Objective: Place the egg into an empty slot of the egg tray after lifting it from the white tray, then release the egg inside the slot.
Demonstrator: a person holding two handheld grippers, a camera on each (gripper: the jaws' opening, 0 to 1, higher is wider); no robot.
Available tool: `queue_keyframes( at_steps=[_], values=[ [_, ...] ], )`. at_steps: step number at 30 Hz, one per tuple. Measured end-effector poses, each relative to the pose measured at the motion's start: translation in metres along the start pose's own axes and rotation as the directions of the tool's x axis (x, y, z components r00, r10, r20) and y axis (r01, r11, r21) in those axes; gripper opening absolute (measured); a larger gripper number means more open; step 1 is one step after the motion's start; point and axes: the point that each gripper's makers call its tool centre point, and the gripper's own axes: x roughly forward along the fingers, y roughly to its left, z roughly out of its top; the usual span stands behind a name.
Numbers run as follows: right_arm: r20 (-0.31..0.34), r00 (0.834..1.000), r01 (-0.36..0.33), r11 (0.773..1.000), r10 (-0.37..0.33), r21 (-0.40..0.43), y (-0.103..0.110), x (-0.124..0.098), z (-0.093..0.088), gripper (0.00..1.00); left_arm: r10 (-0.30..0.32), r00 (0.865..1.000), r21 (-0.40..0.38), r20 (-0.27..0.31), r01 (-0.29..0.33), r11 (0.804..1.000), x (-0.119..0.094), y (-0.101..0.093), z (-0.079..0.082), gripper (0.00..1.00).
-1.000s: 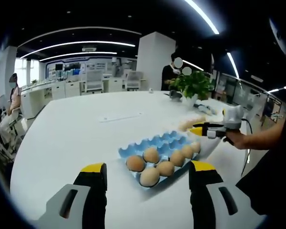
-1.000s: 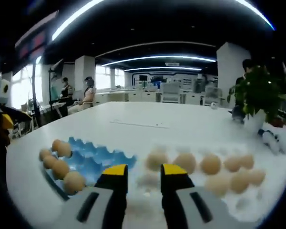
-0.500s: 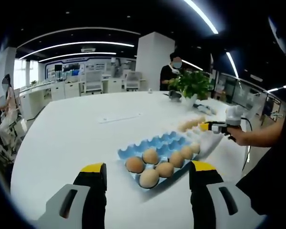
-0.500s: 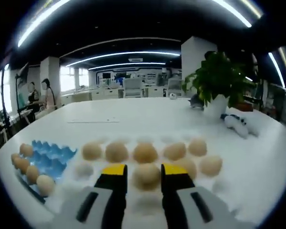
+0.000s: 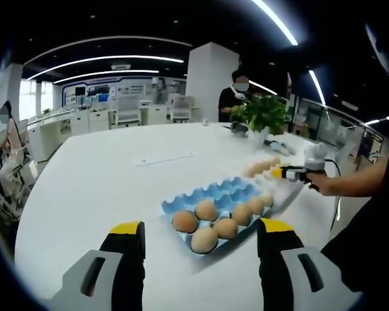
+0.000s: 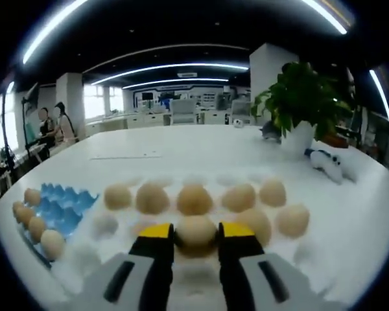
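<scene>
A wide white table (image 5: 104, 175) in an open office carries two trays side by side. In the right gripper view, the right tool (image 6: 196, 232) is low over the white tray (image 6: 84, 259), its two yellow-tipped jaws set on either side of one tan egg (image 6: 195, 231) in the near row. The jaws flank the egg closely, a placing that suits a pick-up; whether they already press on it cannot be told. Other eggs sit in the white tray around it, in a far row and to the right. To the left, just beside the white tray, lies the blue egg tray (image 6: 65, 207), with eggs along its near edge and bare blue cups behind them, which is likely where the egg is meant to go.

In the left gripper view, the left tool (image 5: 200, 228) hangs above the table with its jaws wide apart and nothing between them, seemingly waiting. Beyond it sits the blue egg tray, and at the right a hand (image 5: 324, 184) holds the other tool over the white tray. A potted plant (image 6: 301, 97) stands farther back on the table.
</scene>
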Motion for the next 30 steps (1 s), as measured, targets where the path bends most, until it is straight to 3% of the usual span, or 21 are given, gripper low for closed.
queue_keyframes(
  at_steps=[9,22,30],
  values=[
    [0.033,0.999,-0.009,1.000,0.009,-0.002,0.001,-0.009,0.013,0.26,0.005,1.000,-0.004,-0.002,-0.005,1.000,-0.001,0.001,-0.002,0.71],
    [0.068,0.996,-0.051,0.999,0.052,-0.019,0.018,-0.020,0.030,0.26,0.004,1.000,-0.004,0.000,-0.004,1.000,-0.001,-0.001,-0.002,0.71],
    [0.089,0.990,-0.110,0.993,0.113,-0.041,0.042,-0.025,0.041,0.26,0.000,1.000,-0.003,-0.005,0.000,1.000,0.000,-0.003,-0.005,0.71]
  ],
)
